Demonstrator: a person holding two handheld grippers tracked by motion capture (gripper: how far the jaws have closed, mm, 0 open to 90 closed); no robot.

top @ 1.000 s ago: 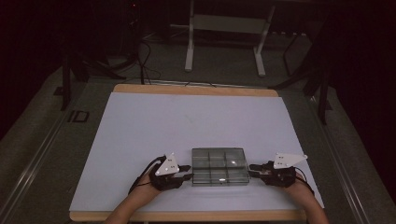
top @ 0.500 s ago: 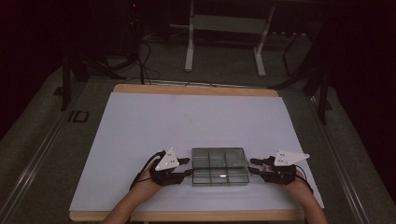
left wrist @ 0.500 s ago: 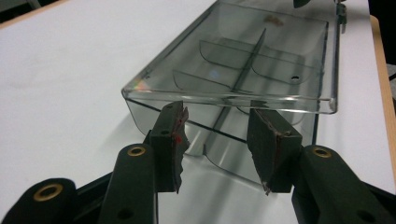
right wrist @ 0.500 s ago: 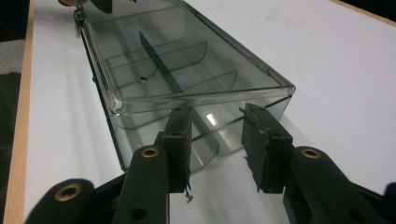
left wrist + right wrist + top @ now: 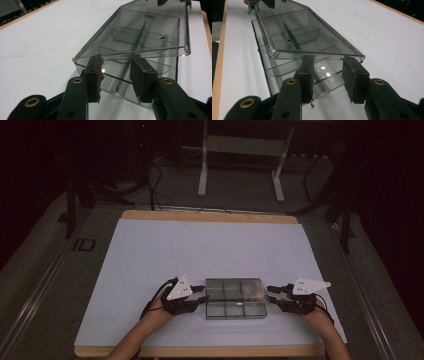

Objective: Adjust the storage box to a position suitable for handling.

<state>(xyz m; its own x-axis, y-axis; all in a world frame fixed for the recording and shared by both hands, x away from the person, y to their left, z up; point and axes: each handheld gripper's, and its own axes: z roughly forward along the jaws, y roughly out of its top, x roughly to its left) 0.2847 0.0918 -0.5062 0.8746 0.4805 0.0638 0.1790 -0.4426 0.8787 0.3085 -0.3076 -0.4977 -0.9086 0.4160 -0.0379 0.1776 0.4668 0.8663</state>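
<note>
Right, clear plastic organizer box (image 5: 235, 298) w/ divided compartments sits near the front-center of the white table (image 5: 150, 255), its lid (image 5: 140, 27) tilted up a bit off the base. Left gripper (image 5: 115, 75) is at the box's left end, jaws spread, pads just under the lid edge. Right gripper (image 5: 328, 75) mirrors it at the right end, jaws also spread apart, pinching nothing.
</note>
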